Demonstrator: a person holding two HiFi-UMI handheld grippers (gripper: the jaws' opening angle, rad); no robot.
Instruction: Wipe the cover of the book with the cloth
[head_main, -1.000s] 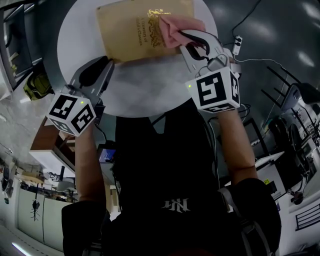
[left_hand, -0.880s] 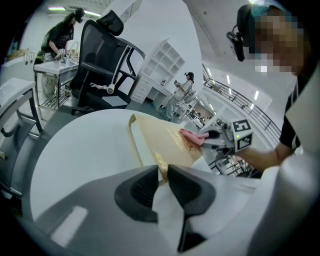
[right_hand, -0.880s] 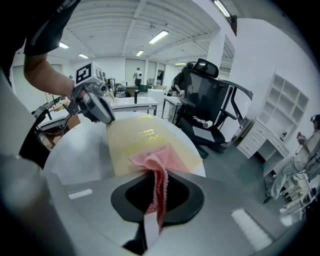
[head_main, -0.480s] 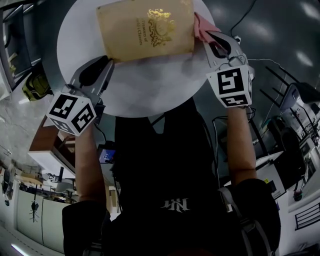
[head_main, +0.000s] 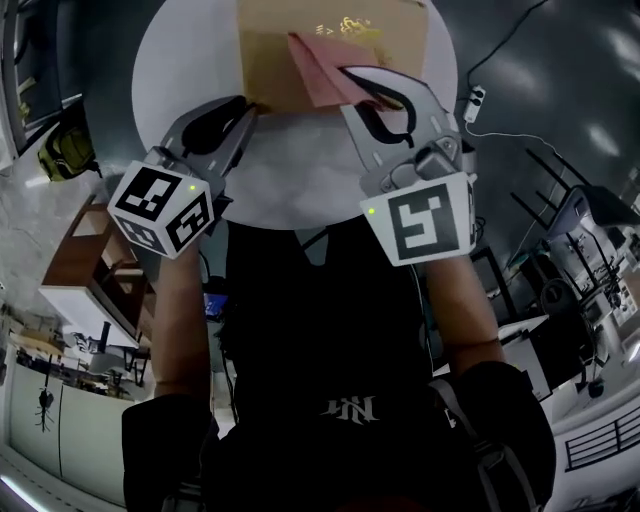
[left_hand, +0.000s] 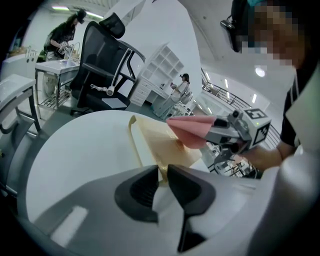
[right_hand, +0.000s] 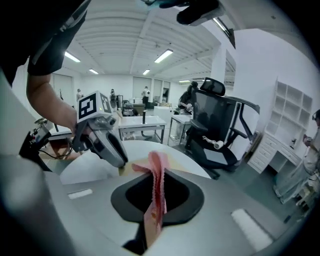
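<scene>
Pink cloth (head_main: 325, 68) is clamped in my right gripper (right_hand: 158, 186) right over the book (head_main: 270, 45), left gripper (left_hand: 163, 176) pinching just its near corner, so I reckon a hard swipe could yank it loose.

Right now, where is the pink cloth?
Head view, top centre: the cloth is pinched in the right gripper, over the cover of the book on the round table.
</scene>
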